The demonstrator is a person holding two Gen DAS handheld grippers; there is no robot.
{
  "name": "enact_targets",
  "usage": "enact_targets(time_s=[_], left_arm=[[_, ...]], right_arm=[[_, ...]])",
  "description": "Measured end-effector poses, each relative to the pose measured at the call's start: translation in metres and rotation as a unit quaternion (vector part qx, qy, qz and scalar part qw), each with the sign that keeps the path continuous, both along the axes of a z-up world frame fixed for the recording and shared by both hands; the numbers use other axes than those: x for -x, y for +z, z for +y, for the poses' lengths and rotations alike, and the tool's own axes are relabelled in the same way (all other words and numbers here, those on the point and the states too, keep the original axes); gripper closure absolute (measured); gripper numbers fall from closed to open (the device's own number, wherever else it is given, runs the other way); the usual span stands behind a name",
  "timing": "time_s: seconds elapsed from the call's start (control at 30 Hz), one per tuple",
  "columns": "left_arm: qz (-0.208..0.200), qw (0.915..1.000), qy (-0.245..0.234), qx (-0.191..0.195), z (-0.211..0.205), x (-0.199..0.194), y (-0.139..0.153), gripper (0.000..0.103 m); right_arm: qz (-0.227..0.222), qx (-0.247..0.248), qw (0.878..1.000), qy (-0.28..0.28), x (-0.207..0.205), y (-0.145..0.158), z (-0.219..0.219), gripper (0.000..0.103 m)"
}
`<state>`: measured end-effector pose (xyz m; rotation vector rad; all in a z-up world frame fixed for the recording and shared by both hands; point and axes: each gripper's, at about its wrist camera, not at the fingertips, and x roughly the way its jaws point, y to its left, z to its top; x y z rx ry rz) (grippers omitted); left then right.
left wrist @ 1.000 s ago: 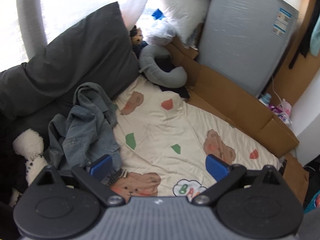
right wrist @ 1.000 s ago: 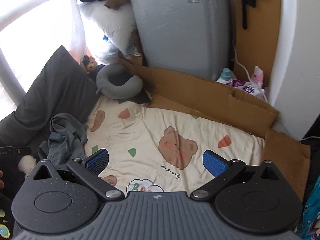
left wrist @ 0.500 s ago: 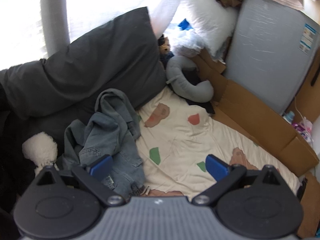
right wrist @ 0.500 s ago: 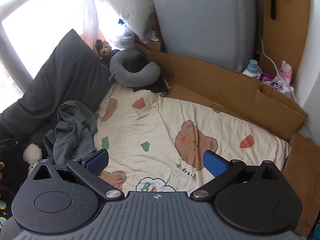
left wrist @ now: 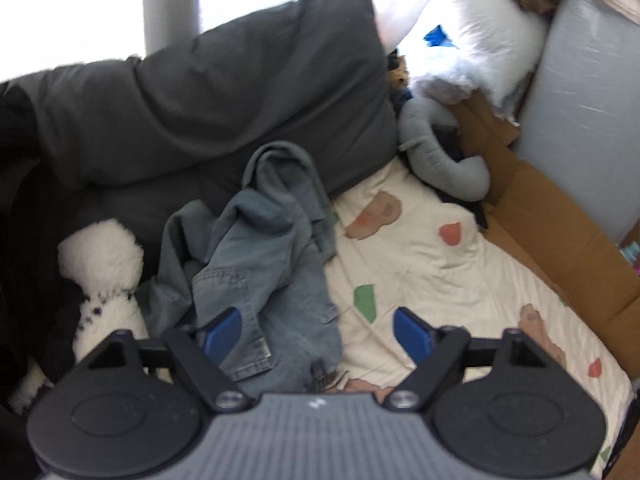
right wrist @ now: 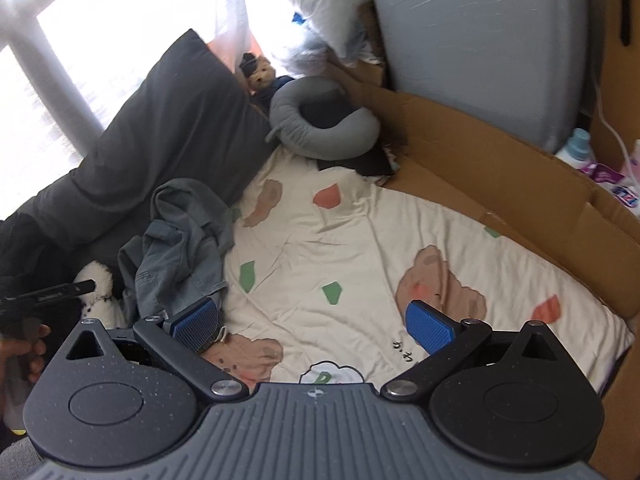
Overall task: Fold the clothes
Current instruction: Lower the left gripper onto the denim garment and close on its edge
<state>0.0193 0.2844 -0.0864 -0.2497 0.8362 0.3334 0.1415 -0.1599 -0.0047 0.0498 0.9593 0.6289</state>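
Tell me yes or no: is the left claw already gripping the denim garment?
No: the left claw hangs open above the crumpled denim garment, gripping nothing.

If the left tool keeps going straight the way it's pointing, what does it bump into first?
Probably the crumpled denim garment. The left tool is open, and the denim lies right ahead of it on the patterned blanket. Depth is hard to judge here.

A cream blanket (right wrist: 360,248) with bear prints covers the bed, bordered by brown cardboard (right wrist: 500,168). A dark grey pillow (left wrist: 224,112) leans at the window side, a grey neck pillow (right wrist: 320,136) just beside it. A white plush toy (left wrist: 100,264) lies below the pillow.
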Motion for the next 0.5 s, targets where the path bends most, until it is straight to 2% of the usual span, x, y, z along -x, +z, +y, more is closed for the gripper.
enact_targets(time_s=[0.27,0.5], left_arm=[[0.001,0.9989,0.046,0.013,0.035,0.009,-0.048,0.027],[0.006,0.9968,0.077,0.018,0.069,0.005,-0.079,0.027]], right_arm=[[0.001,0.003,0.999,0.044,-0.026,-0.015,0.006,0.0],[0.0,0.002,0.998,0.066,-0.047,-0.041,0.021,0.0]])
